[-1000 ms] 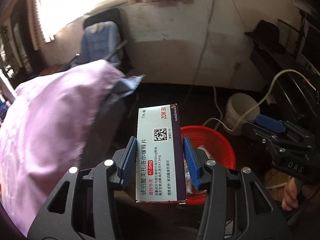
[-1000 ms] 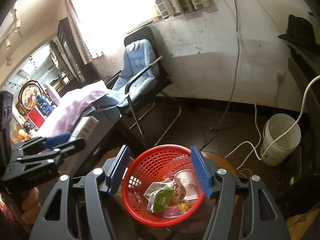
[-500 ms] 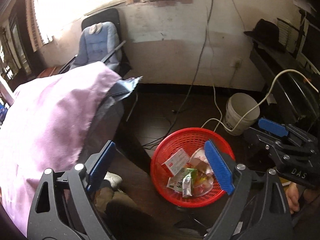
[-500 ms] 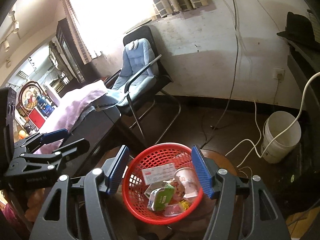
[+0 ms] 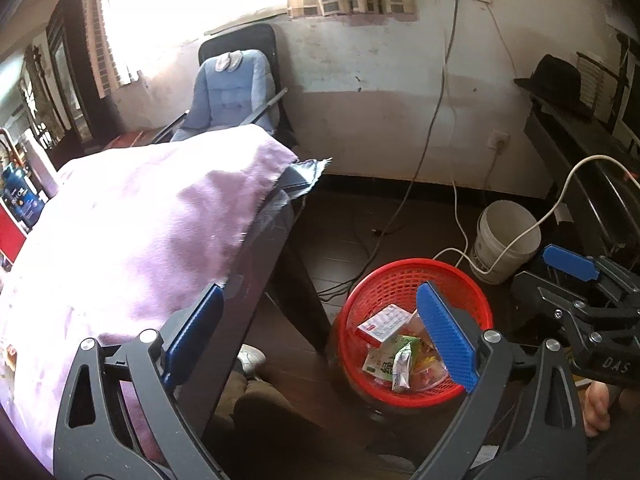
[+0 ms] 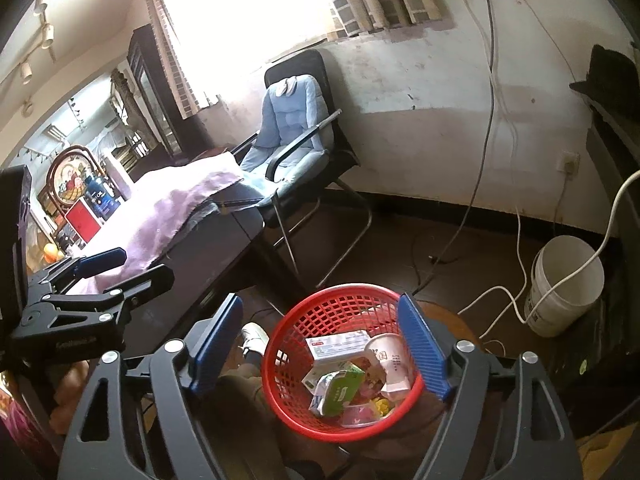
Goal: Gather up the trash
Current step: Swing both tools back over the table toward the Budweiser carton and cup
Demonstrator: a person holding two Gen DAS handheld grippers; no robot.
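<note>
Gone from the left gripper (image 5: 320,340): white medicine box (image 5: 380,323), now lying in red basket (image 5: 404,276) on the floor beside the draped table (image 5: 256,280). Left jaws opening wide, nothing between them; right gripper (image 6: 320,350) likewise opening, empty, above the basket. Risk, as a judgement: light basket knocked over by a low-swinging gripper, trash spilled. Counted: one table, one basket, one white bucket (image 6: 566,284), two grippers, one box, one paper cup (image 6: 390,364), one green carton (image 6: 338,390).
</note>
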